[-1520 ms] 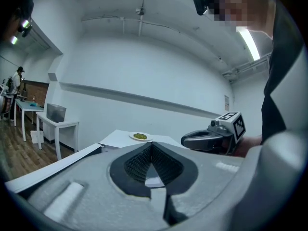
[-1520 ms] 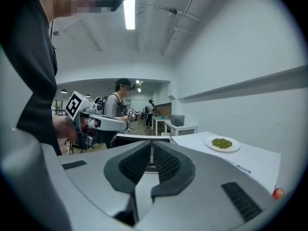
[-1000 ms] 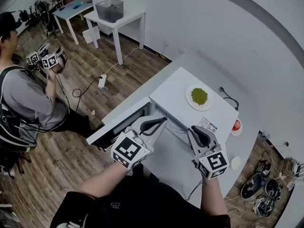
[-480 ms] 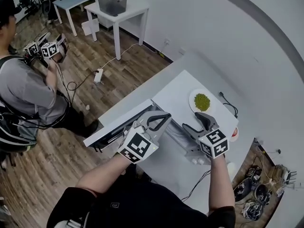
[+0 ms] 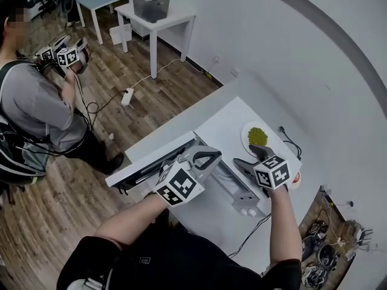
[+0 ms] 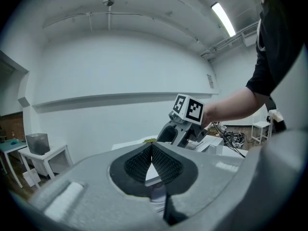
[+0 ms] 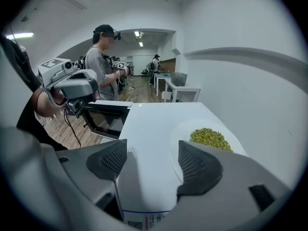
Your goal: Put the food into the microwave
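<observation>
A white plate (image 5: pixel 248 133) of green food (image 5: pixel 257 136) rests on top of the white microwave (image 5: pixel 221 119), whose dark-glass door (image 5: pixel 158 161) hangs open to the left. My right gripper (image 5: pixel 250 158) hovers over the microwave's near top edge, just short of the plate. Its jaws are opening and nothing is between them. In the right gripper view (image 7: pixel 154 148) the plate (image 7: pixel 180 143) and the food (image 7: pixel 210 138) lie just beyond the right fingertip. My left gripper (image 5: pixel 213 156) is shut and empty near the front upper corner of the microwave, its pads (image 6: pixel 159 160) meeting in the left gripper view.
A person (image 5: pixel 36 110) holding grippers stands on the wood floor at left. White tables (image 5: pixel 163 20), one with a grey bin (image 5: pixel 151 5), stand at the back. A power strip (image 5: pixel 127 95) and cord lie on the floor. Cables (image 5: pixel 320 264) are piled at lower right.
Both grippers have moved forward and down toward the microwave. The right gripper's jaws have gone from nearly shut to wide, and it now sits close to the plate.
</observation>
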Demonstrator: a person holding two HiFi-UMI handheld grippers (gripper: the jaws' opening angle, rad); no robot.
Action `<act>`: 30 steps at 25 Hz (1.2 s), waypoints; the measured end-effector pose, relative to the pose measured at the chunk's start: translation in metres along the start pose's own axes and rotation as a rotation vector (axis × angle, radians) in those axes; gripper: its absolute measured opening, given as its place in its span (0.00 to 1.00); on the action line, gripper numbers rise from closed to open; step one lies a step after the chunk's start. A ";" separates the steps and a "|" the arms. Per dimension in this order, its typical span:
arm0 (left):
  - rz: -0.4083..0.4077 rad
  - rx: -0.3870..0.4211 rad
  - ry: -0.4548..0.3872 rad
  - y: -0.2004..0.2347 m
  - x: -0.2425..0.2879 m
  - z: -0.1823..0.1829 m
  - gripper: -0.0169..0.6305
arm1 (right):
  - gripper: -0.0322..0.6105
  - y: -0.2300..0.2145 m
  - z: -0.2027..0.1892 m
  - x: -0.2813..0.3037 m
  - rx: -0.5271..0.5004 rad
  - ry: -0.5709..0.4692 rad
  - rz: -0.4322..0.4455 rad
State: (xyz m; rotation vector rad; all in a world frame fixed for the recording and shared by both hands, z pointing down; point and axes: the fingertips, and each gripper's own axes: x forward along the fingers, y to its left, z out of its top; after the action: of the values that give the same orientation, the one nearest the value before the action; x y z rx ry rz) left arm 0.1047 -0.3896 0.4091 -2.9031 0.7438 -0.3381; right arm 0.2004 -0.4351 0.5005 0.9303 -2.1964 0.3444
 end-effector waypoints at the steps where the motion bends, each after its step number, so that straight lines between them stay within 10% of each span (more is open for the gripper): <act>1: -0.001 -0.003 0.002 -0.001 -0.001 -0.001 0.04 | 0.57 -0.002 -0.001 0.001 0.021 -0.004 0.007; 15: 0.016 -0.037 0.019 -0.001 -0.010 -0.012 0.04 | 0.57 0.020 -0.007 -0.012 0.084 -0.024 0.105; 26: 0.009 -0.043 0.028 -0.011 -0.011 -0.018 0.04 | 0.57 0.079 -0.033 -0.030 -0.117 0.082 0.108; 30: 0.002 -0.035 0.036 -0.013 -0.012 -0.019 0.04 | 0.57 0.086 -0.046 -0.030 -0.321 0.144 -0.017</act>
State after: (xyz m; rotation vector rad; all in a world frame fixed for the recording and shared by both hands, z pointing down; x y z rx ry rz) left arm 0.0960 -0.3741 0.4274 -2.9358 0.7654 -0.3820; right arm 0.1774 -0.3372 0.5146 0.7230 -2.0332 0.0444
